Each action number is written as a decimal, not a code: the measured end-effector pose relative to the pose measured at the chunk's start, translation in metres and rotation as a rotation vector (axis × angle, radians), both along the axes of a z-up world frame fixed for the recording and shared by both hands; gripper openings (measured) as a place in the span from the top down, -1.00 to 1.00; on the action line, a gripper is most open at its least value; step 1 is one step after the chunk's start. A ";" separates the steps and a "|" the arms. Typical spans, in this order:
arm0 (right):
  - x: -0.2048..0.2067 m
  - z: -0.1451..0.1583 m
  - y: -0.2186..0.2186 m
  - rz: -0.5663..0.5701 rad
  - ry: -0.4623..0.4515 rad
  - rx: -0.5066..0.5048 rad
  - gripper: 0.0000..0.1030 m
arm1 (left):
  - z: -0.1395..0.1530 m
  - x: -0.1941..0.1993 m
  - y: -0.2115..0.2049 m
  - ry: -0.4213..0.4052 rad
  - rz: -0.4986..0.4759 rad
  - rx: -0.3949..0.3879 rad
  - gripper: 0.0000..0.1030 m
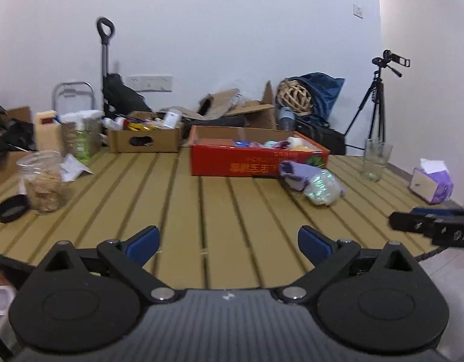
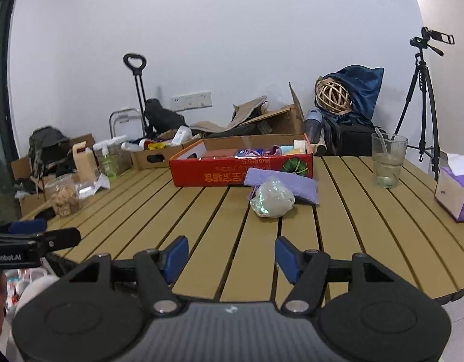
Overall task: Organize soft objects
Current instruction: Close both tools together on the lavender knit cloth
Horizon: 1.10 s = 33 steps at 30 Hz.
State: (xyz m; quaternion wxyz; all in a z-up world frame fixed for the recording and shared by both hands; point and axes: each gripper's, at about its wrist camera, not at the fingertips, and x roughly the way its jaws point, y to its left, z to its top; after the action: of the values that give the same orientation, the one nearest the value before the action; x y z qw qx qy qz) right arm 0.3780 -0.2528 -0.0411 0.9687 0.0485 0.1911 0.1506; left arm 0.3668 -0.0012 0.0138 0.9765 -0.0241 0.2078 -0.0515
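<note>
Currently, both of your tongs are empty above the near edge of the slatted tan surface [image 2: 201, 211].

- Left tongs [image 1: 228, 241]: spread wide, nothing between the blue pads.
- Right tongs [image 2: 232, 256]: parted to a middling gap, nothing between them.
- Task items still loose: a lilac knitted cloth [image 2: 280, 185] lying against the front wall of the red cardboard box [image 2: 241, 172], and a crinkly, translucent greenish soft bundle [image 2: 272, 197] resting just in front of the cloth and touching it. Both are well apart from either pair of tongs.
- Red cardboard box: open-topped and already holding several small soft pieces in pink, blue and pale yellow; what each one is cannot be made out.
- Brown cardboard carton [image 2: 156, 155] behind it: bottles and mixed packets.
- Clear plastic jar [image 2: 64, 196] at the left: tan chunks inside, lid off.
- Clear drinking glass [image 2: 388, 160] at the right: a straw and a little liquid.
- Purple tissue box [image 2: 456, 193]: far right.

Risks, as judged from here: the bundle looks slippery, so a shallow pinch may squeeze it out. Since cloth and bundle touch, grabbing one could drag the other along. A wide swing on the right could topple the glass.
</note>
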 end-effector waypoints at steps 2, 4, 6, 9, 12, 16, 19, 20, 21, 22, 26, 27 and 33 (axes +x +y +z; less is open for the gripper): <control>0.015 -0.005 -0.006 -0.009 0.003 0.028 -0.22 | 0.001 0.024 -0.008 0.011 -0.034 -0.020 -0.94; 0.041 -0.007 -0.013 -0.039 0.015 0.041 -0.22 | 0.001 0.057 -0.020 0.032 -0.070 -0.024 -0.94; 0.068 -0.009 -0.023 -0.074 0.036 0.062 -0.22 | 0.003 0.090 -0.034 0.032 -0.115 -0.035 -0.94; 0.123 -0.008 -0.045 -0.085 0.058 0.131 -0.22 | 0.002 0.148 -0.058 0.055 -0.185 -0.070 -0.92; 0.190 -0.009 -0.059 -0.102 0.124 0.160 -0.24 | -0.005 0.219 -0.080 0.131 -0.215 -0.118 -0.68; 0.271 -0.021 -0.067 -0.128 0.209 0.169 -0.19 | -0.030 0.295 -0.097 0.251 -0.238 -0.196 -0.45; 0.303 -0.036 -0.068 -0.142 0.249 0.185 -0.15 | -0.055 0.326 -0.089 0.364 -0.270 -0.342 0.13; 0.307 -0.041 -0.071 -0.130 0.254 0.227 -0.15 | -0.061 0.329 -0.085 0.374 -0.283 -0.380 0.25; 0.309 -0.046 -0.072 -0.115 0.261 0.268 -0.14 | -0.066 0.332 -0.083 0.387 -0.287 -0.402 0.46; 0.311 -0.050 -0.073 -0.099 0.275 0.305 -0.06 | -0.069 0.333 -0.081 0.394 -0.287 -0.418 0.55; 0.309 -0.053 -0.074 -0.064 0.275 0.381 0.48 | -0.071 0.332 -0.080 0.386 -0.314 -0.445 0.76; 0.309 -0.052 -0.074 -0.064 0.274 0.385 0.57 | -0.070 0.332 -0.080 0.379 -0.311 -0.438 0.79; 0.301 -0.047 -0.072 -0.078 0.246 0.367 0.90 | -0.056 0.318 -0.077 0.296 -0.337 -0.447 0.86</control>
State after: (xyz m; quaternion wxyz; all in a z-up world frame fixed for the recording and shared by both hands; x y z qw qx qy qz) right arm 0.6787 -0.3249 -0.0881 0.9182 0.2494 0.2751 0.1380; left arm 0.6852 -0.0779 -0.0424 0.8839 -0.2106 0.3325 -0.2527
